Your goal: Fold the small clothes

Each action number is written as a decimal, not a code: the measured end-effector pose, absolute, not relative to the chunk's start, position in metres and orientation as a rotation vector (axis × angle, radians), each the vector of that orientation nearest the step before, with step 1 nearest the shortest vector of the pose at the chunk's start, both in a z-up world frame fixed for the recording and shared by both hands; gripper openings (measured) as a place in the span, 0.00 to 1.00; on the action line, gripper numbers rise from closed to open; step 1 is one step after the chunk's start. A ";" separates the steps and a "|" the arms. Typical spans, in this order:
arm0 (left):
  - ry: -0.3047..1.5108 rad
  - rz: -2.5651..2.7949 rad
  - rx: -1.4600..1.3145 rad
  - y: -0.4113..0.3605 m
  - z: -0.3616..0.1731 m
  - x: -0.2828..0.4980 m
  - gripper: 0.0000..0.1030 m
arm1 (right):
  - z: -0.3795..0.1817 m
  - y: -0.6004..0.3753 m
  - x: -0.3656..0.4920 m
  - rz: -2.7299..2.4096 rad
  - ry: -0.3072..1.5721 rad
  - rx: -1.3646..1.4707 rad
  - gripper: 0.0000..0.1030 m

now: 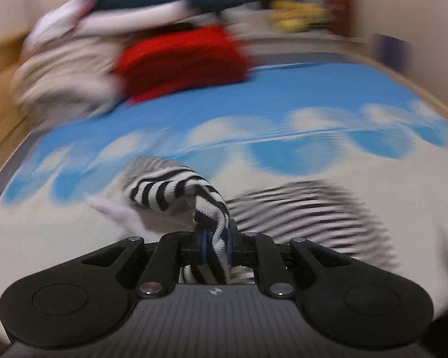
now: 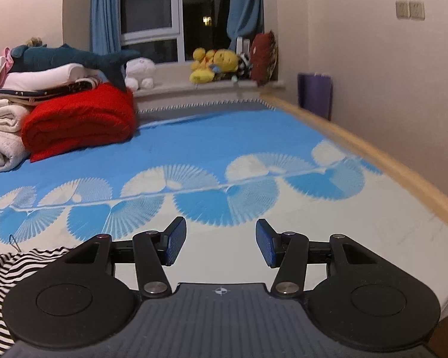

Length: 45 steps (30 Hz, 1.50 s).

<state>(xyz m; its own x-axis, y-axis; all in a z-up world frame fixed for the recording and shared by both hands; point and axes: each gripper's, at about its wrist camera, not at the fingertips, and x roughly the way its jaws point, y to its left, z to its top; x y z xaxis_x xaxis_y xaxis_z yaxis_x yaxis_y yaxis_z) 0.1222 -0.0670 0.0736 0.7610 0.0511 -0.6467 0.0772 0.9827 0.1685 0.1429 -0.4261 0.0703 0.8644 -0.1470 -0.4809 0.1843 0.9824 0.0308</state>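
Note:
A black-and-white striped garment (image 1: pixel 176 191) lies on the bed's blue-and-white sheet (image 1: pixel 313 95). My left gripper (image 1: pixel 217 244) is shut on a fold of the striped cloth and holds it lifted, with the rest trailing to the right; the view is motion-blurred. In the right wrist view, my right gripper (image 2: pixel 220 243) is open and empty above the sheet (image 2: pixel 224 137). An edge of the striped garment (image 2: pixel 3 271) lies at its lower left.
A red folded blanket (image 2: pixel 80 122) and a stack of white and cream bedding (image 2: pixel 3 137) sit at the far left. Plush toys (image 2: pixel 215 65) line the windowsill. A wooden bed rail (image 2: pixel 373 152) runs along the right, by the wall.

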 end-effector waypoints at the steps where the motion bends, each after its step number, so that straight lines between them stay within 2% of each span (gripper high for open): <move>1: 0.693 -0.074 0.216 -0.095 0.071 0.119 0.12 | 0.071 -0.429 0.140 -0.170 0.495 0.074 0.51; 4: 0.709 -0.273 0.275 -0.173 0.047 0.108 0.13 | 0.070 -0.439 0.134 -0.151 0.495 0.058 0.51; 6: 0.848 -0.430 0.258 -0.206 0.020 0.113 0.25 | 0.070 -0.447 0.131 -0.147 0.495 0.061 0.51; 8: 0.980 -0.504 0.246 -0.220 0.003 0.120 0.26 | 0.068 -0.457 0.128 -0.144 0.508 0.096 0.51; 9: 0.990 -0.513 0.240 -0.220 0.004 0.122 0.26 | 0.067 -0.462 0.128 -0.141 0.517 0.125 0.51; 13: 0.952 -0.506 0.155 -0.172 0.036 0.142 0.35 | 0.067 -0.470 0.128 -0.126 0.526 0.195 0.52; 16: 0.919 -0.443 0.183 -0.134 0.058 0.159 0.38 | 0.064 -0.465 0.135 -0.101 0.541 0.221 0.52; 17: 0.906 -0.420 0.200 -0.120 0.061 0.165 0.42 | 0.063 -0.462 0.138 -0.089 0.550 0.233 0.52; 18: 0.891 -0.395 0.212 -0.106 0.062 0.172 0.48 | 0.062 -0.459 0.141 -0.075 0.559 0.245 0.50; 20: 0.863 -0.347 0.208 -0.075 0.063 0.186 0.52 | 0.059 -0.450 0.147 -0.029 0.577 0.275 0.42; 22: 0.849 -0.300 0.142 -0.046 0.053 0.195 0.52 | 0.056 -0.437 0.157 0.029 0.604 0.299 0.37; 23: 0.862 -0.266 0.079 -0.030 0.038 0.197 0.52 | 0.054 -0.429 0.161 0.055 0.619 0.305 0.37; 25: 1.013 -0.164 0.080 -0.017 0.026 0.208 0.45 | 0.047 -0.411 0.172 0.121 0.671 0.312 0.38; 26: 0.990 -0.135 0.106 -0.014 0.026 0.207 0.47 | 0.042 -0.402 0.179 0.159 0.715 0.318 0.38; 29: 0.989 -0.105 0.140 -0.009 0.028 0.210 0.54 | 0.016 -0.371 0.201 0.281 0.909 0.346 0.46; 31: 1.017 -0.118 0.114 -0.005 0.025 0.213 0.54 | 0.002 -0.347 0.210 0.321 1.003 0.275 0.50; 35: 1.019 -0.135 0.142 -0.009 0.019 0.218 0.54 | -0.022 -0.309 0.213 0.347 1.148 0.106 0.52; 41: 1.022 -0.152 0.110 -0.007 0.020 0.215 0.55 | -0.034 -0.297 0.212 0.317 1.189 0.050 0.53; 42: 1.023 -0.155 0.103 -0.006 0.021 0.214 0.55 | -0.033 -0.296 0.210 0.322 1.185 0.044 0.49; 43: 1.025 -0.157 0.096 -0.006 0.021 0.215 0.55 | -0.032 -0.296 0.207 0.342 1.180 0.049 0.35; 44: 1.025 -0.159 0.086 -0.005 0.021 0.215 0.55 | -0.032 -0.298 0.205 0.365 1.177 0.058 0.27; 45: 1.025 -0.161 0.075 -0.005 0.021 0.215 0.55 | -0.029 -0.298 0.204 0.386 1.168 0.062 0.08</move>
